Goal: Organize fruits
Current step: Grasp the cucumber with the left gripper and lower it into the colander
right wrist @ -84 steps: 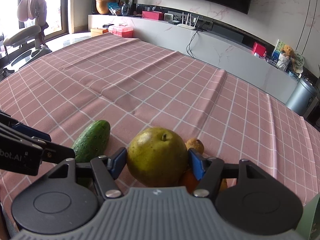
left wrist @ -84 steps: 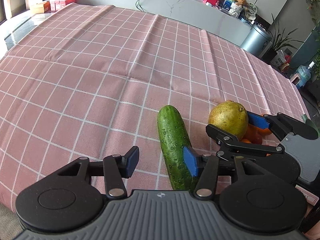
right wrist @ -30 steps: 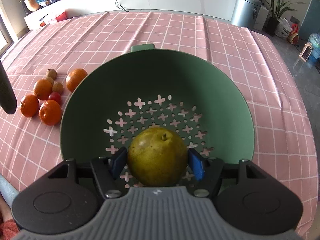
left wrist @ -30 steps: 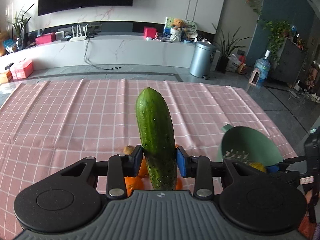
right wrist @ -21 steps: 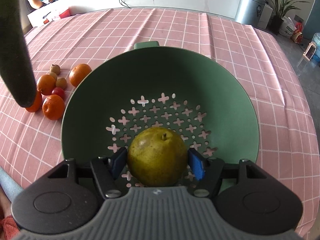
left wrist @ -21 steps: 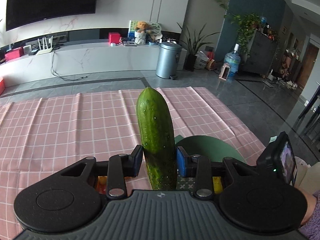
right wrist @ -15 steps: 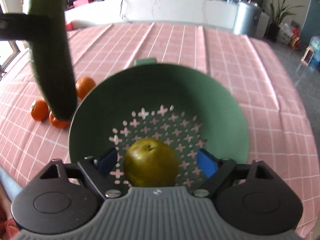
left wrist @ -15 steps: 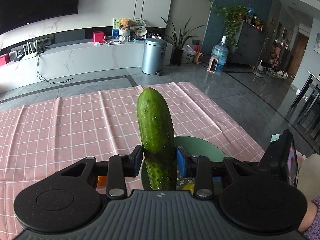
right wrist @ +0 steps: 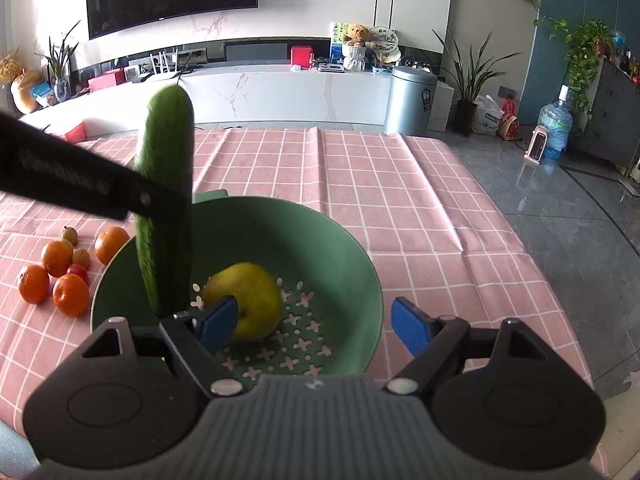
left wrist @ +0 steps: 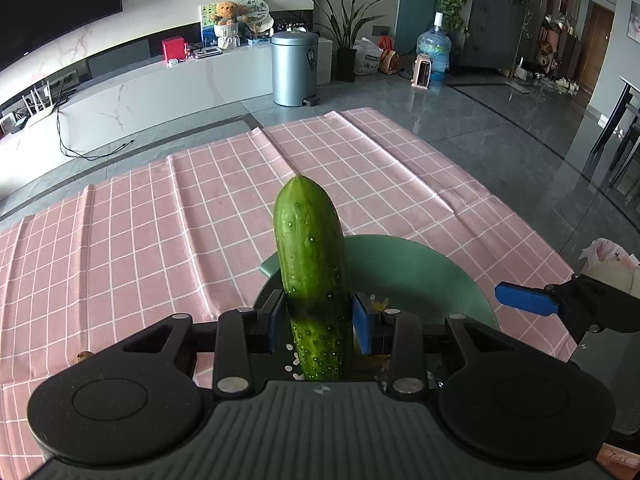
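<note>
My left gripper [left wrist: 319, 316] is clenching the cucumber [left wrist: 312, 264] upright at frame centre, over the green colander [right wrist: 320, 248]. My right gripper [right wrist: 316, 320] is closing empty, its jaws apart, the pear [right wrist: 248, 300] lying in the colander behind my left pad; oranges [right wrist: 56, 276] are sitting at left.

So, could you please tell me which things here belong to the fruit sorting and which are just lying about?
Job:
cucumber
pear
green colander
oranges
small red fruit

Lying about:
bin
water bottle
teddy bear
</note>
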